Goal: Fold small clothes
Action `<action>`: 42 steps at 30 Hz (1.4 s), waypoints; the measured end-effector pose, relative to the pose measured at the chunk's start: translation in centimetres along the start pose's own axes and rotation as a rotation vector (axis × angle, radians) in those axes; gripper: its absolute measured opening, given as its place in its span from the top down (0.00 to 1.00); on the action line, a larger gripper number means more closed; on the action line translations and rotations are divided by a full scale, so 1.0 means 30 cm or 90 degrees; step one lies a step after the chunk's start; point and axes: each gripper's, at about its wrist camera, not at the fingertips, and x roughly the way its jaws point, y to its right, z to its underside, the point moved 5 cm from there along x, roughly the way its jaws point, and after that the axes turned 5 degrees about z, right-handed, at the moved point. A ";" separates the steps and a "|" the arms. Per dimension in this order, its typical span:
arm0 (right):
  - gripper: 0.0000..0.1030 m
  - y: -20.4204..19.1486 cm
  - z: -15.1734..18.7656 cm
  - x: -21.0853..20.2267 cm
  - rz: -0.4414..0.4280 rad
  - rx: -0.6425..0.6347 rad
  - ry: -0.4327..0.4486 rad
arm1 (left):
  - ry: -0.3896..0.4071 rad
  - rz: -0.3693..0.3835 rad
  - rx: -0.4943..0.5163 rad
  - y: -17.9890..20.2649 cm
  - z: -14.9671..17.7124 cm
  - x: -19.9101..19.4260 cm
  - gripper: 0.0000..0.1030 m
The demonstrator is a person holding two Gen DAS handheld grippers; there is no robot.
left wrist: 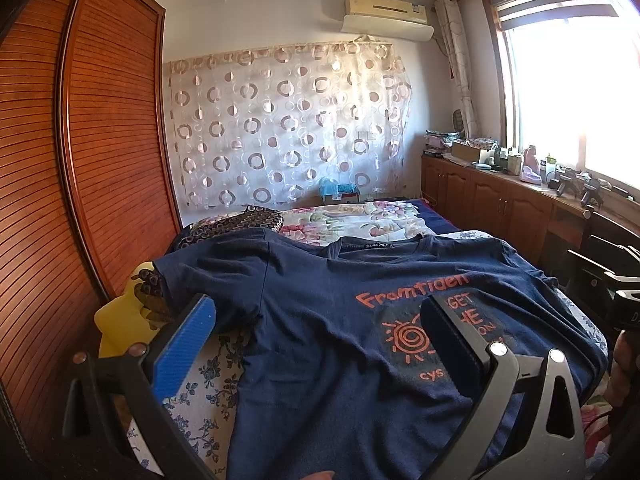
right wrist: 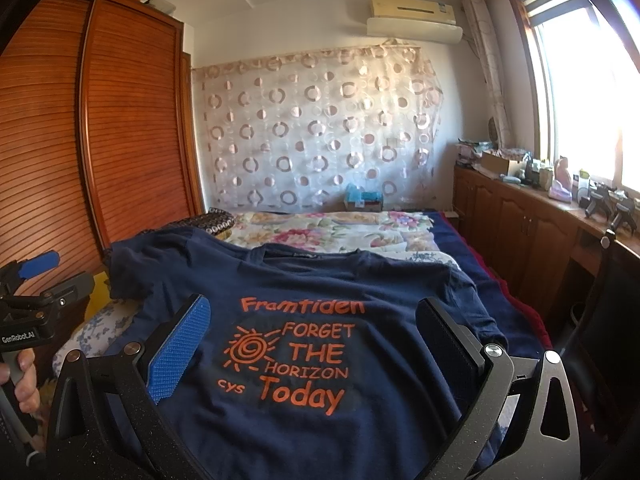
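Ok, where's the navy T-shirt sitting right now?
The navy T-shirt lies spread print-up on the bed, collar toward the floral quilt, in front of both open grippers, wardrobe to its left.

Both cameras sit low at the near end of the bed (left wrist: 208, 380), looking along it toward the far curtain (left wrist: 288, 128). The left wrist view stands further left, close over the shirt (left wrist: 320, 340), with the wardrobe (left wrist: 100, 140) filling its left side. The right wrist view stands further right, centred on the shirt's print (right wrist: 288, 356), and catches the left gripper (right wrist: 38, 264) at its left edge. Both share the shirt, bed, curtain, wardrobe, air conditioner (right wrist: 412, 12) and the window (right wrist: 580, 100) on the right.
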 end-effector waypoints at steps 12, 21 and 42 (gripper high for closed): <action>0.00 -0.001 0.000 0.001 0.000 -0.001 0.001 | 0.003 0.001 0.002 0.007 -0.013 -0.006 0.00; 0.00 -0.001 0.002 0.001 0.000 -0.001 0.002 | 0.004 0.001 0.002 0.008 -0.014 -0.006 0.00; 0.00 -0.024 0.006 0.121 -0.041 -0.013 -0.035 | -0.039 0.014 -0.004 -0.022 0.031 0.145 0.00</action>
